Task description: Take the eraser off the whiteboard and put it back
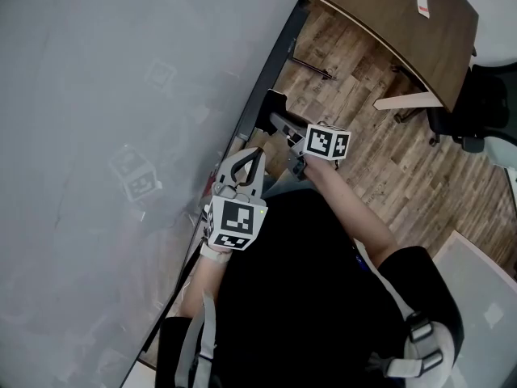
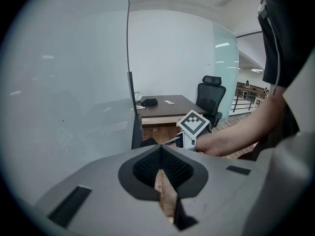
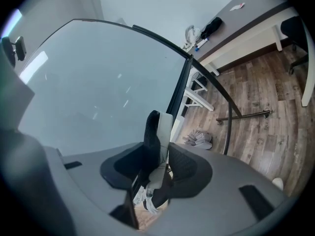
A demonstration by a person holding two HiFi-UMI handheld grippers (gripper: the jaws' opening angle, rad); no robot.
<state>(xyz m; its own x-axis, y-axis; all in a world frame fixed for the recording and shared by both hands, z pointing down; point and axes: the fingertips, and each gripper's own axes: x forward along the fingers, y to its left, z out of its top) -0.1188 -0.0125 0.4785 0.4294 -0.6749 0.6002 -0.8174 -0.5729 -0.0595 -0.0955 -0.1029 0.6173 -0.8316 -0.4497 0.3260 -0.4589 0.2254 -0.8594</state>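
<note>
Both pads of my right hand-held gripper point(image 3: 158, 154) are squeezed on the eraser point(image 3: 157, 127), black felt toward one pad and white back toward the other, so it stands upright in my grip. It sits just beside the dark edge frame of the whiteboard point(image 3: 98, 82); whether it touches there I cannot tell. I judge the grip should stay firm and square while I draw the eraser straight away from the board, then return it the same way, releasing only once it is seated. My left hand-held gripper point(image 2: 160, 163) hangs nearby, jaws together and empty.
</note>
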